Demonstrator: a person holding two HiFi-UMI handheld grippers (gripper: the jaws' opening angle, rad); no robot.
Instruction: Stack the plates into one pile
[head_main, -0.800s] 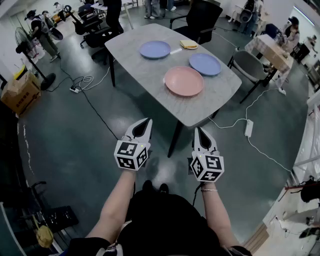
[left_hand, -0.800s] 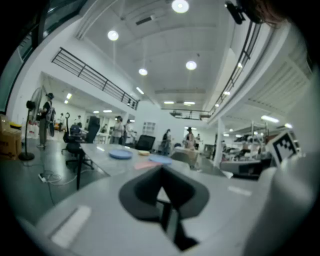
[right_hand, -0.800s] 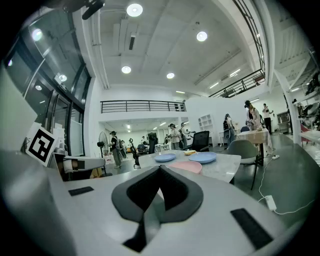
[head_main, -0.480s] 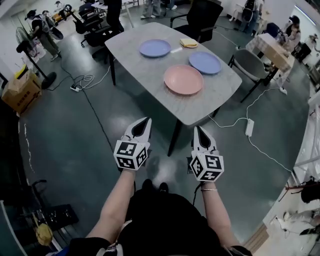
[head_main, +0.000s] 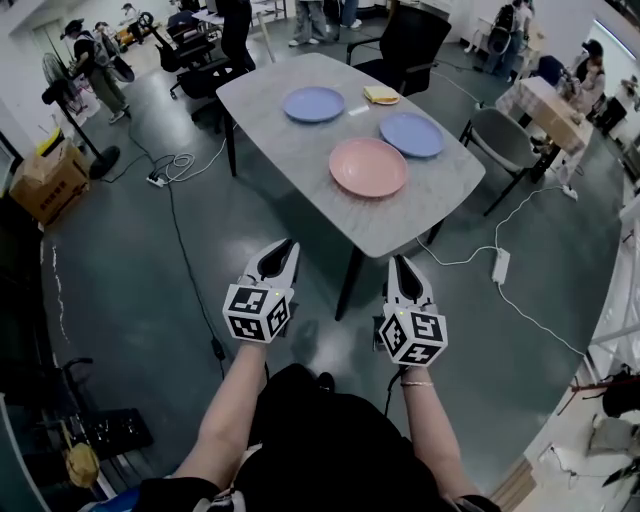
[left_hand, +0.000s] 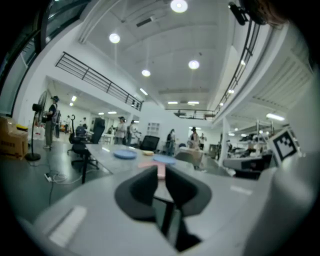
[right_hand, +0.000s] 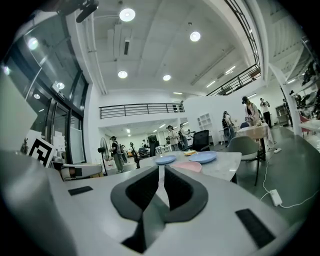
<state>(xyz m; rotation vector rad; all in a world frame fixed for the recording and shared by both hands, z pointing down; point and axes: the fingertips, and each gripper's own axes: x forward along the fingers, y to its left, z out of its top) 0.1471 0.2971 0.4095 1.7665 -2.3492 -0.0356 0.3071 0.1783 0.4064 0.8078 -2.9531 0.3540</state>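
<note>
Pink plate (head_main: 368, 166) and blue plates (head_main: 313, 103) sit apart on the table (head_main: 290, 150), unstacked. The left gripper (head_main: 283, 248) is barely cracked and the right gripper (head_main: 401, 263) is closed. Both are empty since they're well short of it.

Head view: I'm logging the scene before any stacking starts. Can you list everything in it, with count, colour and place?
Table: one, grey, centre ahead.
Blue plates: two, blue, at the table's far end and its right side.
Pink plate: one, pink, nearest on the table, apart from both blue ones.
Yellow item: one, yellow, far table edge; too small to identify.
Black chair: one, black, behind the table.
Grey chair: one, grey, right of the table.
Cardboard box: one, brown, floor at left.
Power strip: one, white, floor at right.
People: several, in the background.
Left hand-held gripper: one, white and black, lower left, jaws slightly apart, empty.
Right hand-held gripper: one, white and black, lower right, jaws shut, empty.
</note>
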